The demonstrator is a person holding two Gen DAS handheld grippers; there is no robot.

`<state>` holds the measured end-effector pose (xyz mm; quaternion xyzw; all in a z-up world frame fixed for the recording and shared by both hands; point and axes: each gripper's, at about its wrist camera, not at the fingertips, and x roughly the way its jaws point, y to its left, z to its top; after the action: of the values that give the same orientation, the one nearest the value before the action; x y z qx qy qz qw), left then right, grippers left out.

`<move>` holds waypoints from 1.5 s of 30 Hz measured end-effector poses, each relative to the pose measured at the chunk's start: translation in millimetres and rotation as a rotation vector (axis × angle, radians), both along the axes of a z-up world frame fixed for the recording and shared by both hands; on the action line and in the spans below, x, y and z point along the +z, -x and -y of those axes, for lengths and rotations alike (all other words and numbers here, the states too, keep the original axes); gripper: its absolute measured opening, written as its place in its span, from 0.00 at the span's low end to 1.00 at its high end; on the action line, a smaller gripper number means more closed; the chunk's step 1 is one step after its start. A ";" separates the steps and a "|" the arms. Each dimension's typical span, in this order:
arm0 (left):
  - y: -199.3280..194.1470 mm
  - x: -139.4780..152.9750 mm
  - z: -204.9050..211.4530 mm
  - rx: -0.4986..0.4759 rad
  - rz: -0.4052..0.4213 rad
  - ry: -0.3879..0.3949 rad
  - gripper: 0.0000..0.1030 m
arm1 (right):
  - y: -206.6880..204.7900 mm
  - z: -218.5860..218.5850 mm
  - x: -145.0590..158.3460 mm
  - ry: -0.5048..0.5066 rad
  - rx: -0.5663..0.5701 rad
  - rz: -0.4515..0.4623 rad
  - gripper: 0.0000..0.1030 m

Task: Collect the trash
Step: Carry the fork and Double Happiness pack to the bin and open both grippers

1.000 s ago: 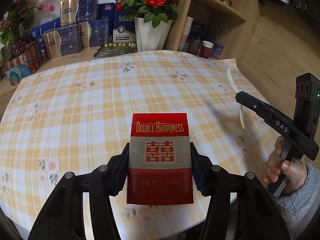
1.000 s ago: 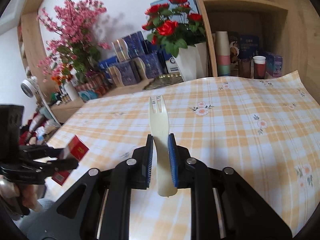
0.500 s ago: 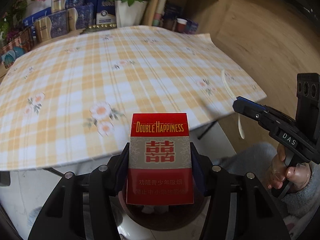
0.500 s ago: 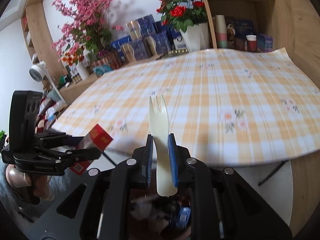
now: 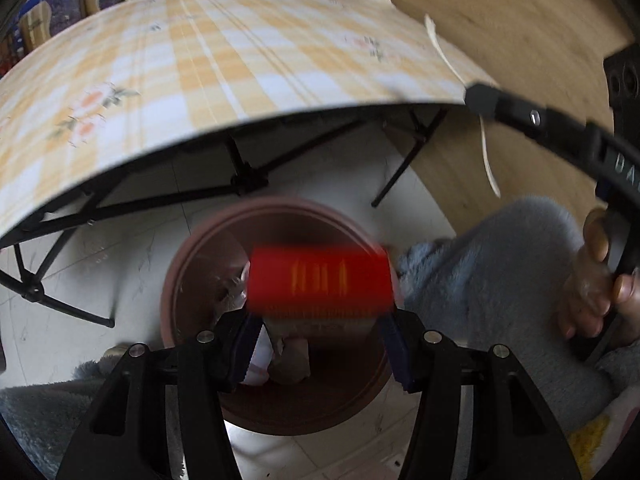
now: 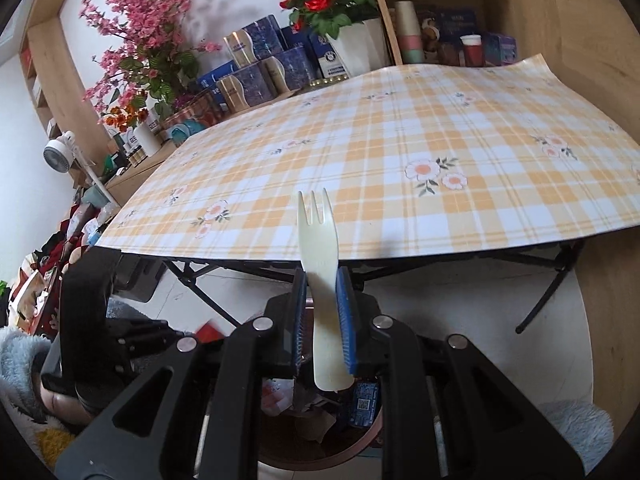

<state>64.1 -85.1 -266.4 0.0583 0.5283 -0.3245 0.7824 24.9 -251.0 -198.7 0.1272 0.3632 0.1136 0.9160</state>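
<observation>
- Left wrist view, far left: folding table w/ yellow plaid floral cloth [image 5: 240, 48] fills the top; black crossed legs [image 5: 244, 176] show under its edge.
- Below the table edge, on white floor: round brown trash bin [image 5: 184, 280], crumpled paper scraps inside, partly hidden by the gripper.
- Center: left gripper [image 5: 320, 332] points steeply down over the bin. Red cigarette pack [image 5: 320, 284] sits between its 2 blue pads, motion-blurred, seen end-on, top face red w/ yellow marks. Pads look pressed on the pack's 2 sides, so jaws grip the pack; blur keeps the contact from being crisp.
- Right of the pack: grey fleece sleeve or garment [image 5: 500, 272], just beside the bin rim.
- Far right: person's right hand [image 5: 596, 280] around the black handle of the other tool; its arm reaches toward the table edge, a pale fork handle hanging from its tip.
- Right wrist view, far left: left tool seen as a black block, a bit of red pack [image 6: 210, 330] beside it, fleece sleeve at the frame edge.
- Back left: pink blossom arrangement [image 6: 136, 40], small white fan [image 6: 58, 152], blue gift boxes [image 6: 260, 64]; red roses in a white pot [image 6: 332, 0] nearer center.
- Center: right gripper [image 6: 322, 312] nearly closed, 2 blue pads clamped on a cream plastic fork [image 6: 318, 240], tines up, handle end hanging below the pads.
- Under it: the bin w/ paper and a blue wrapper [image 6: 362, 400] inside.
- Right: wooden shelf unit [image 6: 560, 20] w/ stacked cups.
</observation>
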 end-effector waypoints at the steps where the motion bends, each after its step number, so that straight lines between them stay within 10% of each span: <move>1: 0.5 -2.4 2.6 -0.012 -0.004 -0.010 0.52 | -1.4 -0.9 -2.2 -0.001 0.003 -0.005 0.18; 10: -12.4 -1.4 -17.8 0.099 -0.011 0.042 0.88 | -14.8 -13.5 -12.2 0.035 0.047 -0.039 0.18; 19: -30.5 58.8 -78.5 0.348 0.181 0.120 0.94 | -22.5 -31.9 -23.0 0.081 0.108 -0.074 0.18; 27: -14.5 104.5 -104.1 0.357 0.408 0.026 0.94 | -22.8 -58.8 -36.1 0.186 0.192 -0.122 0.18; 45: 16.9 88.6 -121.6 0.378 0.487 -0.103 0.94 | -26.0 -84.7 -66.9 0.312 0.267 -0.250 0.18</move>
<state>47.2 36.6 -177.8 0.0748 0.3425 -0.1227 0.9284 50.9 -166.3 -265.5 -0.0521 0.5003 0.1594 0.8494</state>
